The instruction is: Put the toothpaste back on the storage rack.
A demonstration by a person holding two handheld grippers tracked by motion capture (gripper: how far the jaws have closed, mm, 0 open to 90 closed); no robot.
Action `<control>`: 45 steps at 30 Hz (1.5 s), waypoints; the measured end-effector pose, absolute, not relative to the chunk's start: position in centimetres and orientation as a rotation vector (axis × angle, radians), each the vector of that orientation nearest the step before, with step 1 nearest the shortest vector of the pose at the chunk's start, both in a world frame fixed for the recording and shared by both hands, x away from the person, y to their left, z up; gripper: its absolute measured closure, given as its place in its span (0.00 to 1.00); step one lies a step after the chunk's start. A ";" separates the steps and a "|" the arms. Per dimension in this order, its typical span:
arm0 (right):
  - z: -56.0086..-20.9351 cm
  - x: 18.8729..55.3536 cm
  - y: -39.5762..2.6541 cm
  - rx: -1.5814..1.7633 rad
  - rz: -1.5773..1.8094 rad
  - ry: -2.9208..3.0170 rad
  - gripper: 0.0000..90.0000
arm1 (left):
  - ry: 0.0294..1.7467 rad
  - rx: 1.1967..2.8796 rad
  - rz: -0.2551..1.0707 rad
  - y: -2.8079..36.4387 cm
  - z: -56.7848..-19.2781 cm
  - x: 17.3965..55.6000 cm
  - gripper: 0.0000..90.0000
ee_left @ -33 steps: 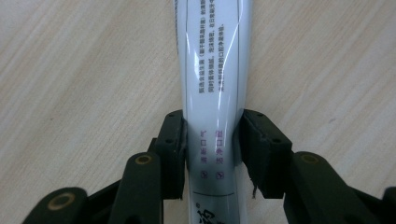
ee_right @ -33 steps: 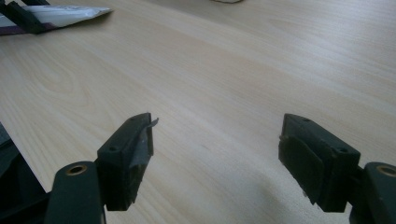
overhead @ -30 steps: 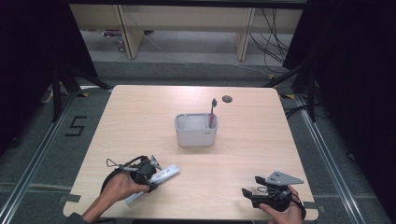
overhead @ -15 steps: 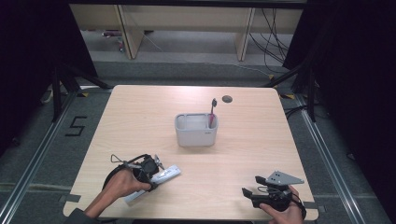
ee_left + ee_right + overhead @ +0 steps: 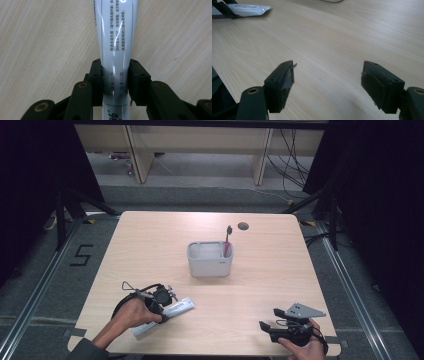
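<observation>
A white toothpaste tube (image 5: 179,308) lies flat on the wooden table at the front left. My left gripper (image 5: 162,312) holds it across its width. Its jaws have just been closing. In the left gripper view both pads (image 5: 97,75) press the sides of the tube (image 5: 115,32), which runs away from the left gripper (image 5: 115,73) along the tabletop. At the front right edge my right gripper (image 5: 265,327) rests low over the table. Its jaws stand wide apart, and the right gripper (image 5: 328,75) has only bare wood between them.
A grey rectangular bin (image 5: 210,266) stands at mid-table with a red-handled toothbrush (image 5: 227,240) upright in its right side. A dark round cable hole (image 5: 243,226) sits behind it. From the right gripper view the tube's crimped end (image 5: 244,8) lies far left.
The left gripper's jaws have drawn in on the tube and the left hand has shifted slightly. The tube, the bin and the right gripper stay where they were.
</observation>
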State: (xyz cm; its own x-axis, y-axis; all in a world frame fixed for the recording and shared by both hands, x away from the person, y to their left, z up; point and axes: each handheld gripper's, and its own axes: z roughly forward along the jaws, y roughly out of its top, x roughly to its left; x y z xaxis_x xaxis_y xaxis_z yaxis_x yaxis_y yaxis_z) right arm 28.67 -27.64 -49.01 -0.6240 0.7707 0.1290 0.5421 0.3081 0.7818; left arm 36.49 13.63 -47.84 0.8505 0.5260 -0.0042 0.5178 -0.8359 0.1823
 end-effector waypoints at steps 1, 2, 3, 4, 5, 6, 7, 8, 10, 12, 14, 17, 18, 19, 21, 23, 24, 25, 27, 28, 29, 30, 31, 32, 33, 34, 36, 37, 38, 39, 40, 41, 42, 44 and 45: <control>-49.0 28.7 -27.7 1.192 1.213 2.316 0.30 | 0.812 2.854 0.065 13.6 -47.8 36.5 0.75; -49.0 28.7 -27.7 1.192 1.216 2.315 0.30 | 0.808 2.863 0.064 13.5 -47.8 36.6 0.75; -49.0 28.7 -27.7 1.193 1.218 2.315 0.30 | 0.803 2.868 0.070 13.4 -47.8 36.6 0.75; -49.0 28.7 -27.7 1.194 1.220 2.314 0.30 | 0.802 2.869 0.074 13.4 -47.8 36.5 0.75; -49.0 28.7 -27.7 1.200 1.227 2.314 0.30 | 0.800 2.870 0.078 13.3 -47.8 36.5 0.75; -49.0 28.7 -27.7 1.198 1.226 2.312 0.30 | 0.800 2.871 0.077 13.3 -47.8 36.5 0.75; -49.0 28.7 -27.7 1.194 1.220 2.316 0.30 | 0.800 2.870 0.075 13.3 -47.8 36.5 0.75; -49.0 28.7 -27.7 1.194 1.219 2.315 0.30 | 0.799 2.870 0.076 13.3 -47.8 36.5 0.76; -49.0 28.7 -27.7 1.193 1.215 2.316 0.30 | 0.787 2.878 0.075 13.3 -47.8 36.5 0.76; -49.0 28.7 -27.7 1.193 1.216 2.315 0.30 | 0.740 2.887 0.121 13.3 -47.7 36.4 0.77; -49.0 28.7 -27.7 1.195 1.220 2.316 0.30 | 0.715 2.895 0.140 13.2 -47.7 36.3 0.78; -49.0 28.7 -27.7 1.199 1.224 2.309 0.30 | 0.694 2.891 0.161 13.2 -47.6 36.2 0.78; -49.0 28.7 -27.7 1.200 1.224 2.309 0.30 | 0.692 2.885 0.175 13.2 -47.6 36.2 0.79; -49.0 28.7 -27.7 1.200 1.222 2.314 0.30 | 0.695 2.879 0.178 13.3 -47.6 36.2 0.79; -49.0 28.7 -27.7 1.200 1.225 2.309 0.30 | 0.684 2.874 0.198 13.3 -47.6 36.3 0.79; -49.0 28.7 -27.7 1.202 1.225 2.308 0.30 | 0.683 2.847 0.217 13.4 -47.5 36.3 0.80; -49.1 28.6 -27.7 1.226 1.233 2.307 0.31 | 0.684 2.837 0.214 13.5 -47.3 36.4 0.80; -49.1 28.7 -27.8 1.197 1.220 2.304 0.30 | 0.680 2.830 0.212 13.6 -47.2 36.4 0.80; -49.1 28.7 -27.8 1.199 1.223 2.304 0.30 | 0.697 2.783 0.224 13.9 -46.7 36.5 0.80; -49.1 28.7 -27.8 1.199 1.223 2.302 0.31 | 0.700 2.773 0.223 14.1 -46.5 36.6 0.80; -49.1 28.7 -27.8 1.197 1.226 2.299 0.30 | 0.686 2.756 0.247 14.3 -46.2 36.7 0.80; -49.0 28.7 -27.9 1.199 1.204 2.307 0.30 | 0.699 2.734 0.248 14.5 -45.9 36.7 0.80; -49.0 28.7 -27.8 1.202 1.207 2.308 0.30 | 0.708 2.707 0.248 14.7 -45.7 36.8 0.80; -49.0 28.7 -27.8 1.203 1.208 2.309 0.30 | 0.715 2.676 0.259 14.9 -45.5 36.9 0.80; -49.0 28.7 -27.8 1.203 1.207 2.309 0.30 | 0.728 2.650 0.265 15.2 -45.3 37.0 0.80; -49.0 28.7 -27.8 1.203 1.207 2.309 0.30 | 0.731 2.634 0.271 15.4 -45.1 37.1 0.80; -49.0 28.7 -27.8 1.203 1.208 2.309 0.30 | 0.752 2.601 0.281 15.7 -44.8 37.3 0.80; -49.0 28.7 -27.8 1.206 1.209 2.307 0.30 | 0.759 2.580 0.297 16.0 -44.6 37.4 0.80; -49.0 28.7 -27.8 1.206 1.209 2.308 0.30 | 0.769 2.566 0.304 16.2 -44.5 37.5 0.80; -49.0 28.7 -27.9 1.207 1.209 2.308 0.31 | 0.769 2.549 0.303 16.4 -44.4 37.8 0.80; -49.0 28.7 -27.9 1.207 1.209 2.308 0.30 | 0.776 2.531 0.309 16.7 -44.3 37.9 0.80; -49.0 28.7 -27.9 1.208 1.210 2.308 0.30 | 0.774 2.523 0.313 16.8 -44.1 38.0 0.80; -49.0 28.7 -27.9 1.206 1.208 2.308 0.30 | 0.793 2.490 0.317 17.0 -44.1 38.1 0.80; -49.1 28.8 -27.8 1.215 1.219 2.313 0.30 | 0.805 2.445 0.347 17.4 -43.8 38.3 0.80; -49.2 28.8 -27.7 1.209 1.235 2.310 0.30 | 0.812 2.432 0.358 17.5 -43.7 38.3 0.80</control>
